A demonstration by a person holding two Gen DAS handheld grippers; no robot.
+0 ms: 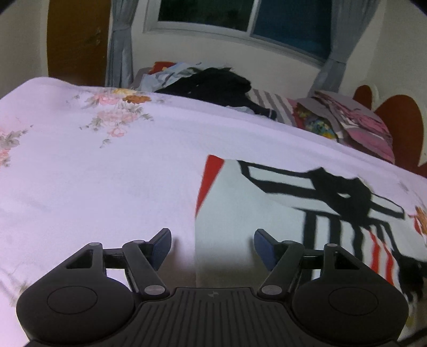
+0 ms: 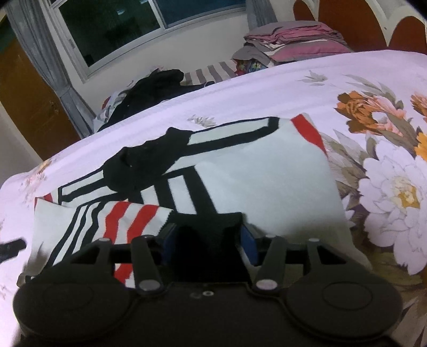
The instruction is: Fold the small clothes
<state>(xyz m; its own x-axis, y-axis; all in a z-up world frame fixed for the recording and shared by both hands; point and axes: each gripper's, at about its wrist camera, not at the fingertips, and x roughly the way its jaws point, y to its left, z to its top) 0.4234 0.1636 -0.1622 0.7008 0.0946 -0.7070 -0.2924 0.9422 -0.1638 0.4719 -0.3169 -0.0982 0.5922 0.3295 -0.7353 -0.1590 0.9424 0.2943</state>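
A small white garment (image 1: pixel 253 202) with black bands and red stripes lies on the floral bed sheet (image 1: pixel 93 165). My left gripper (image 1: pixel 212 247) is open and empty, just above the garment's left edge. In the right wrist view the same garment (image 2: pixel 267 181) lies spread out with a black collar (image 2: pixel 149 157) at the far side and a red-striped sleeve (image 2: pixel 120 221) folded in. My right gripper (image 2: pixel 210 244) is partly open, its blue pads on either side of a black band at the garment's near edge. Whether the pads pinch the cloth is hidden.
A heap of dark and light clothes (image 1: pixel 213 82) lies at the far side of the bed. A stack of folded pink and grey cloth (image 2: pixel 293 40) sits by the red and white headboard (image 2: pixel 347 24). A window and grey curtains stand behind.
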